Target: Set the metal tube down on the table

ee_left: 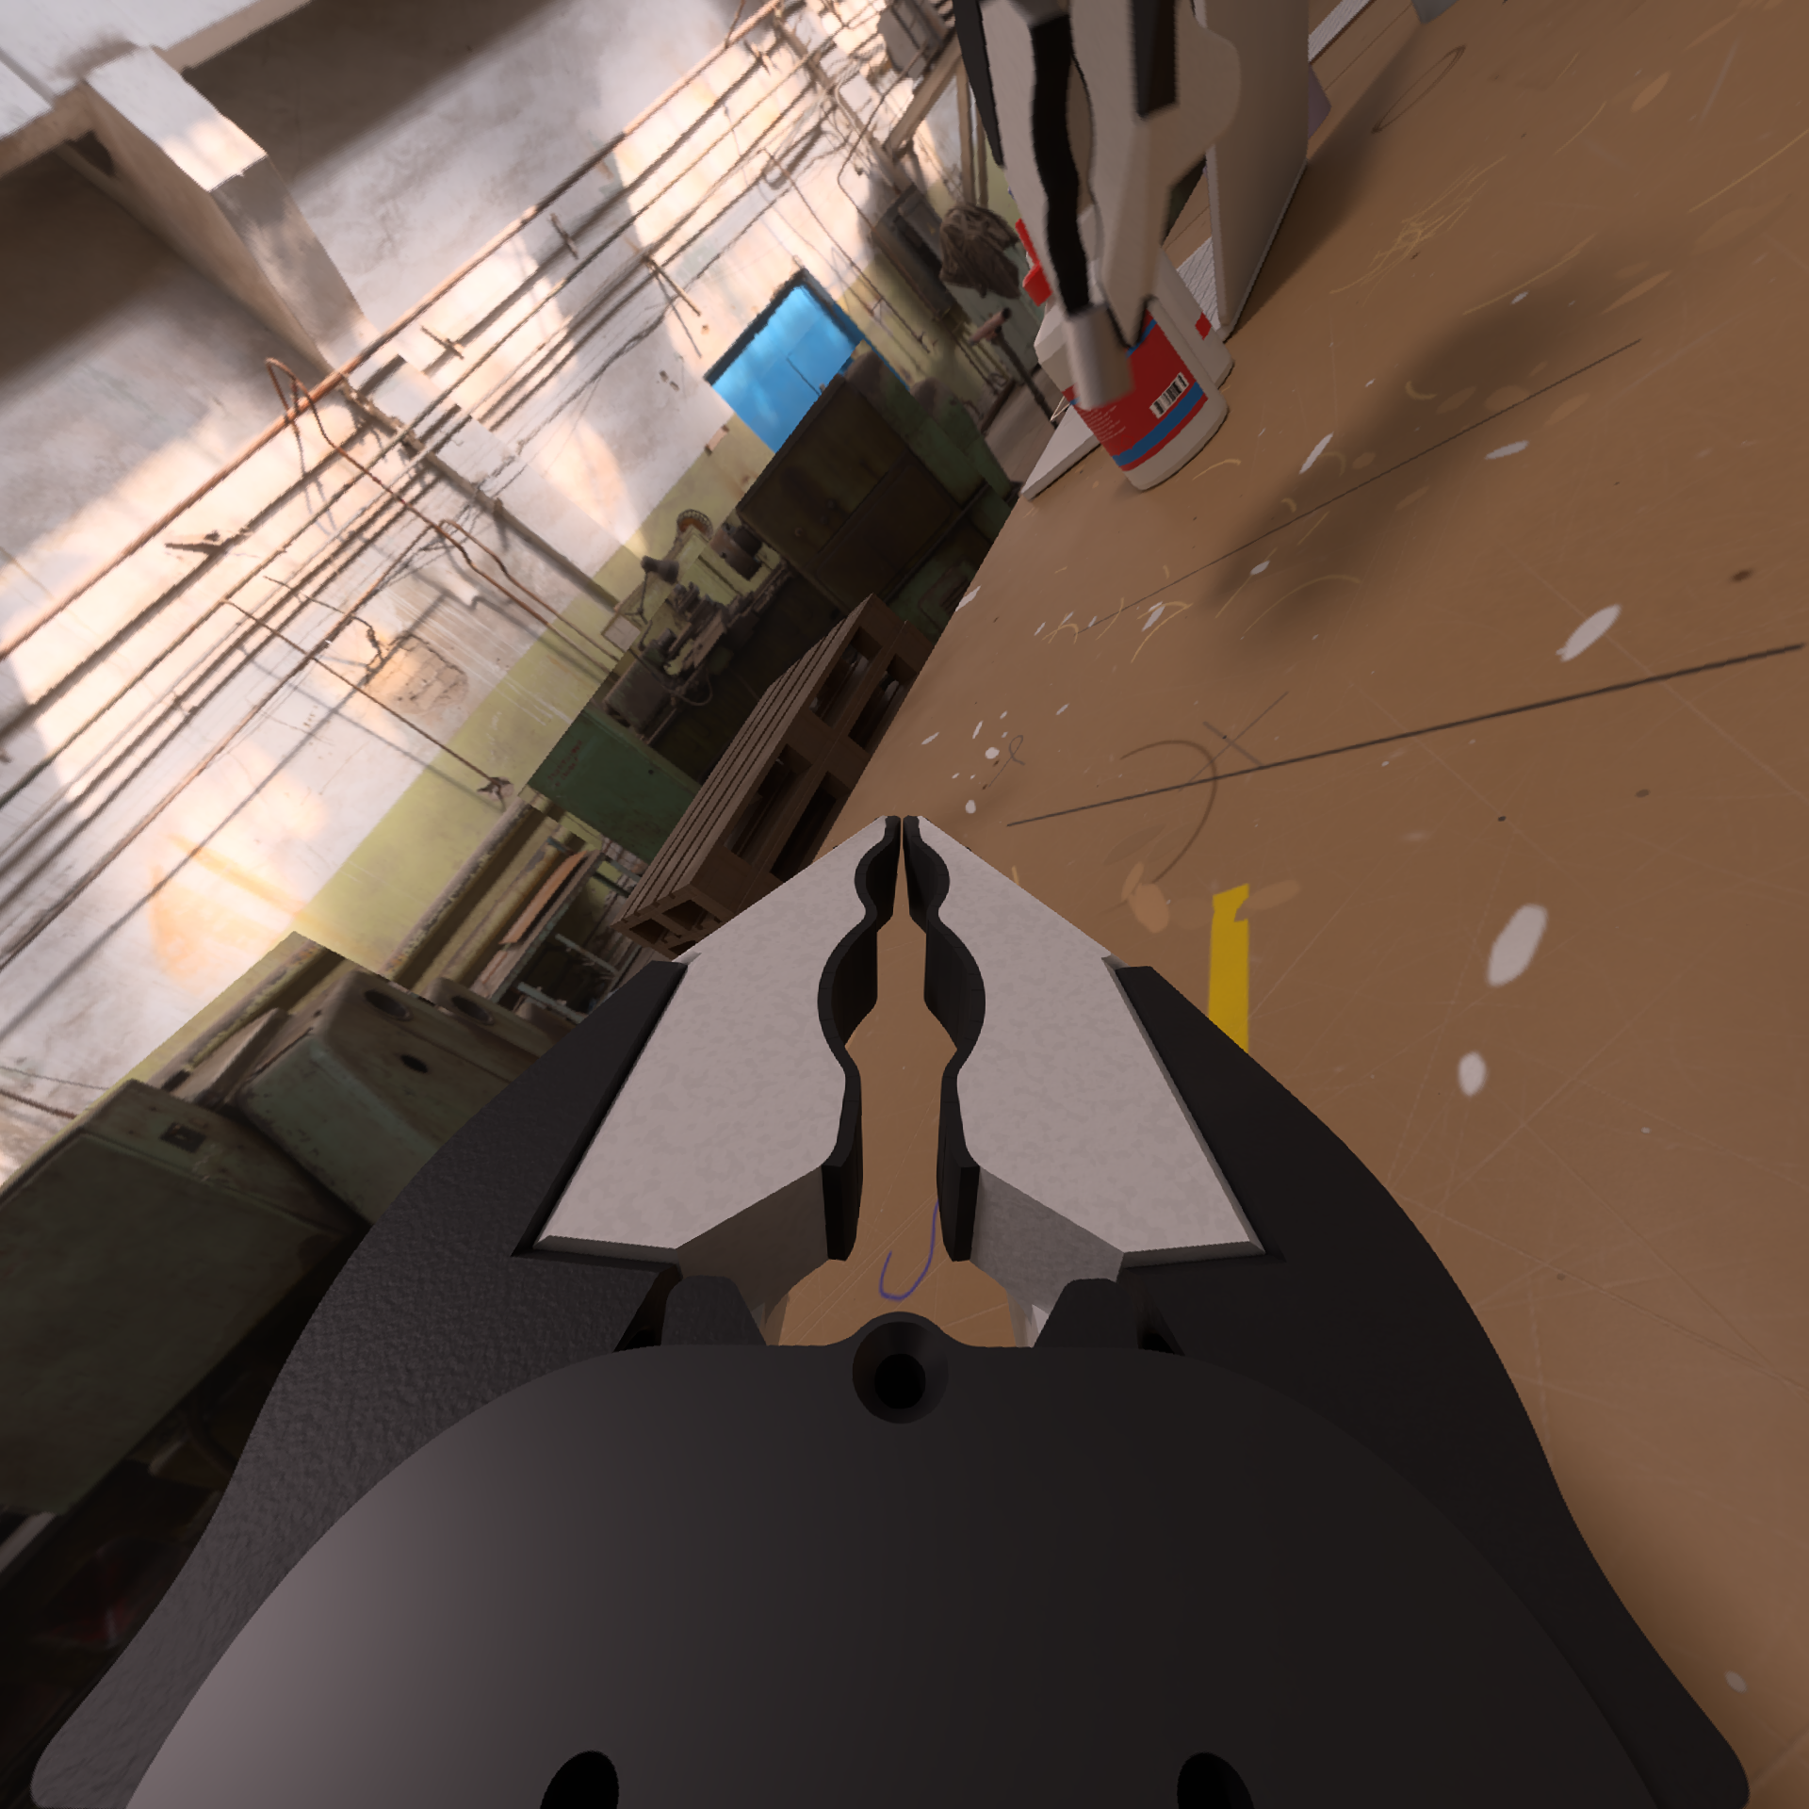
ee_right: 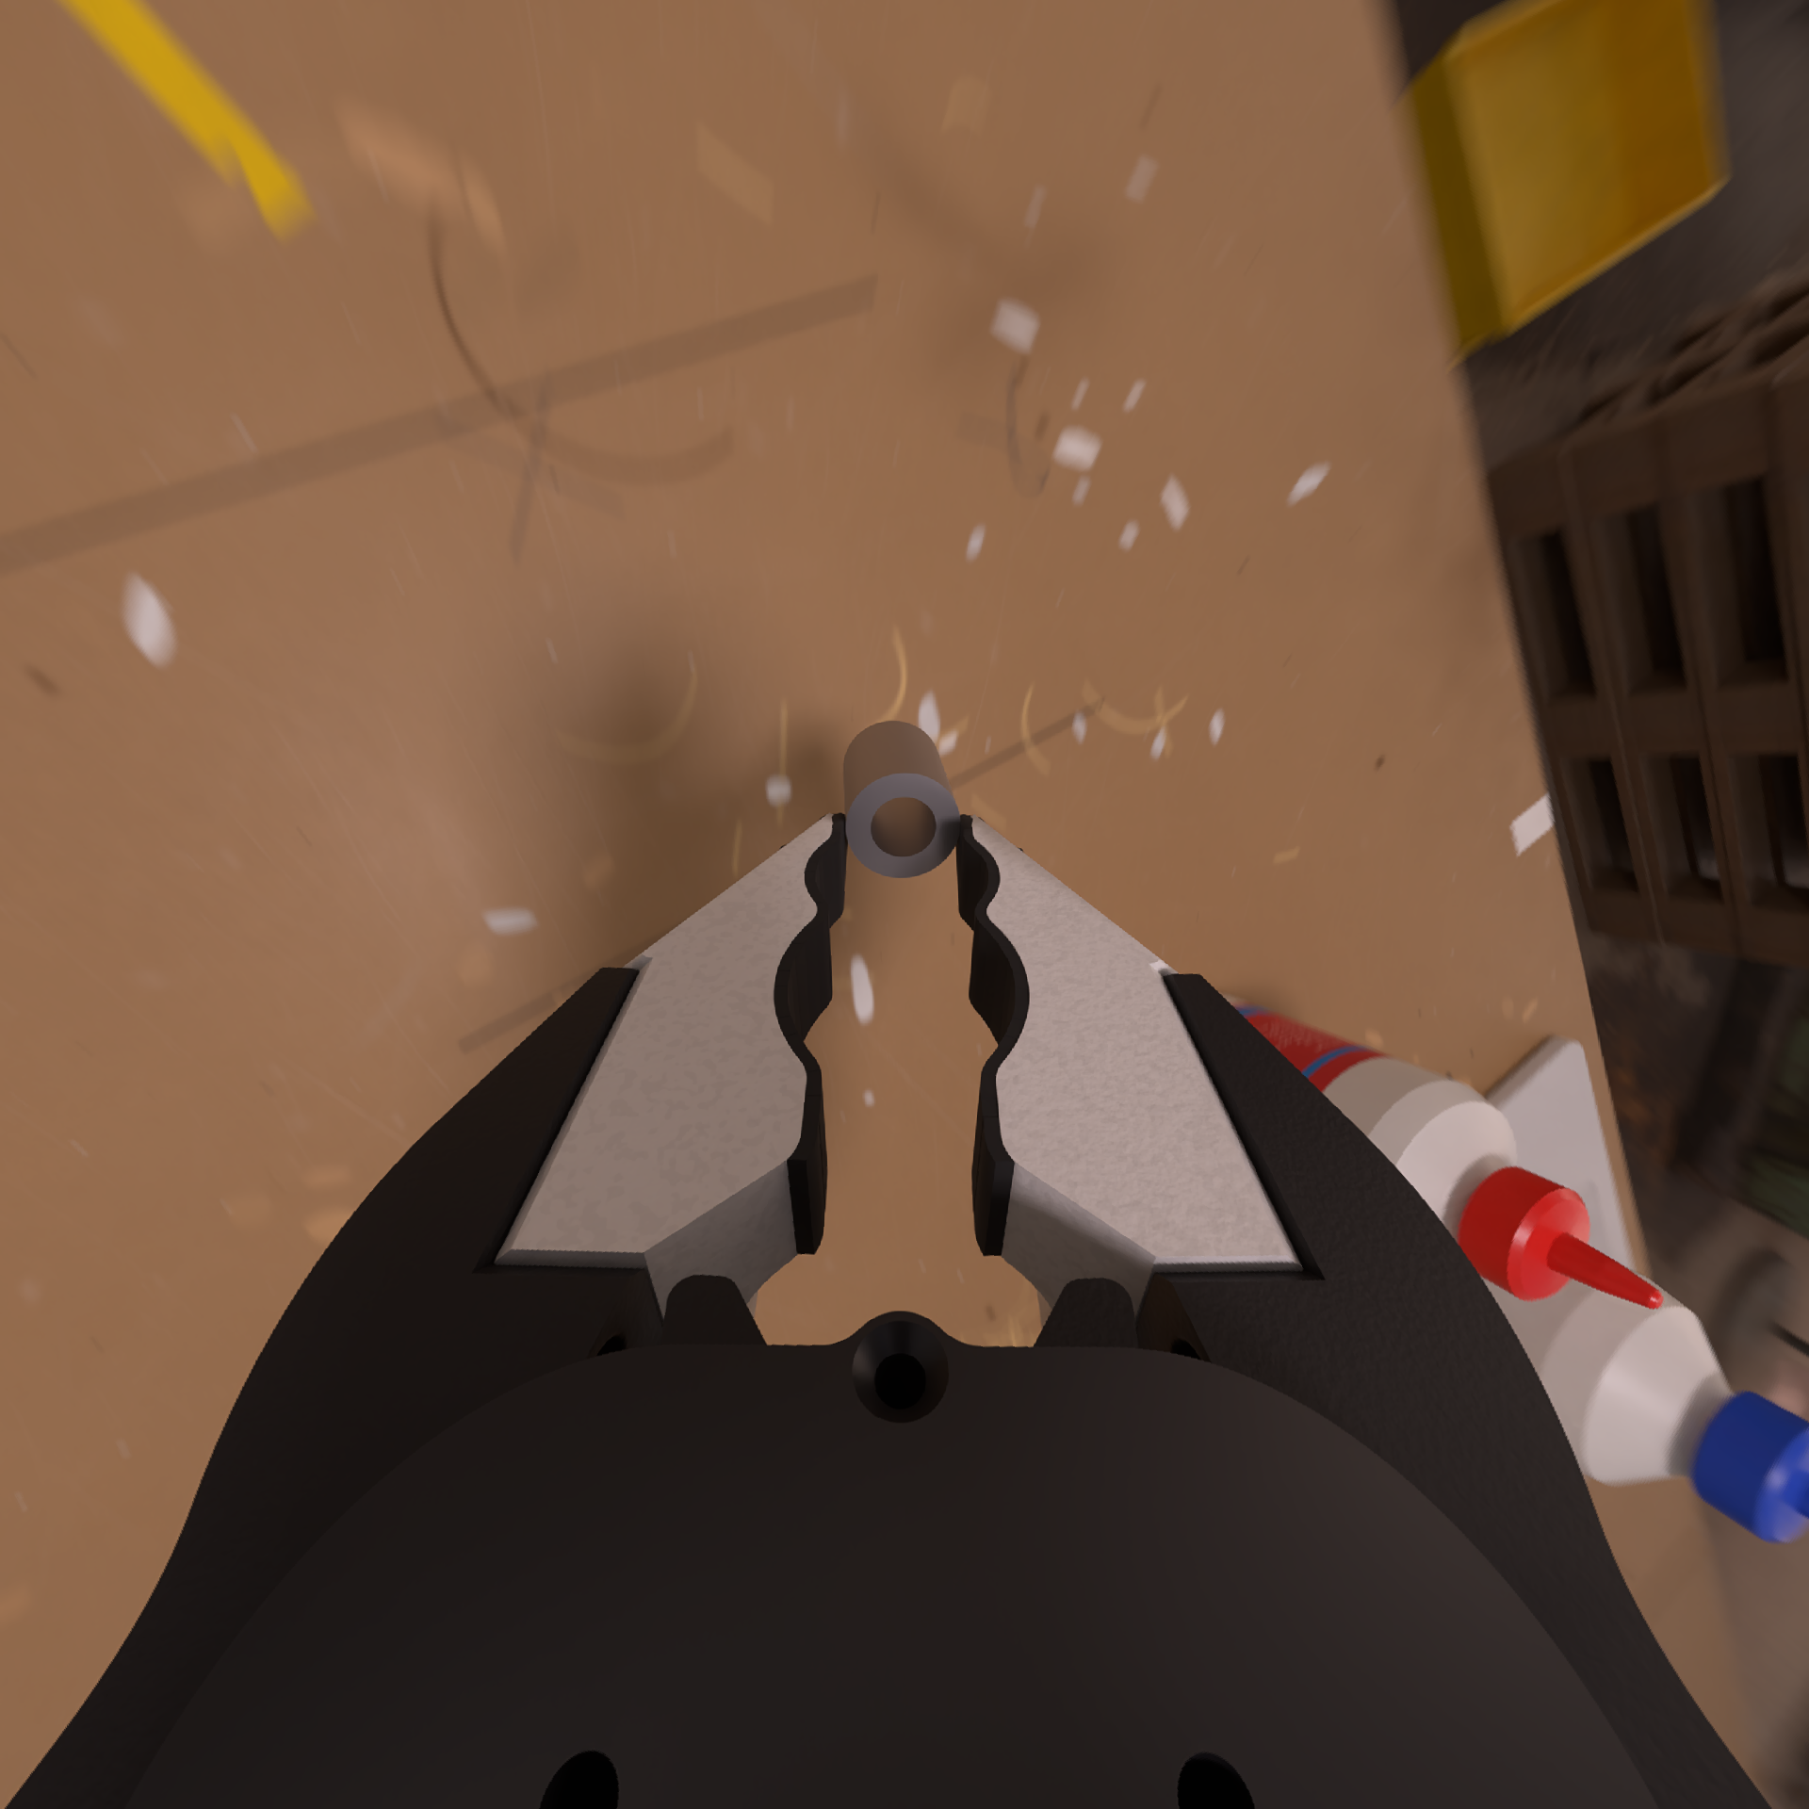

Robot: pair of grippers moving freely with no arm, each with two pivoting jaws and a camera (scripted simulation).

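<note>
In the right wrist view my right gripper (ee_right: 901, 827) is shut on the metal tube (ee_right: 901, 817), a short grey hollow cylinder held end-on at the fingertips, above the brown table (ee_right: 392, 783). The tube's far end points down toward the table, with a dark shadow to the left below it. In the left wrist view my left gripper (ee_left: 901, 827) is shut and empty, low over the table (ee_left: 1468, 881). The right gripper (ee_left: 1091, 343) shows at the top of that view, holding the tube (ee_left: 1089, 357) upright above the table.
A white glue bottle with a red label (ee_left: 1165, 401) stands beside white upright panels (ee_left: 1263, 147); it also shows at the right wrist view's lower right (ee_right: 1527, 1204). A yellow bin (ee_right: 1566, 147) sits top right. Yellow tape (ee_left: 1229, 964) marks the table. The table edge (ee_left: 920, 685) runs diagonally.
</note>
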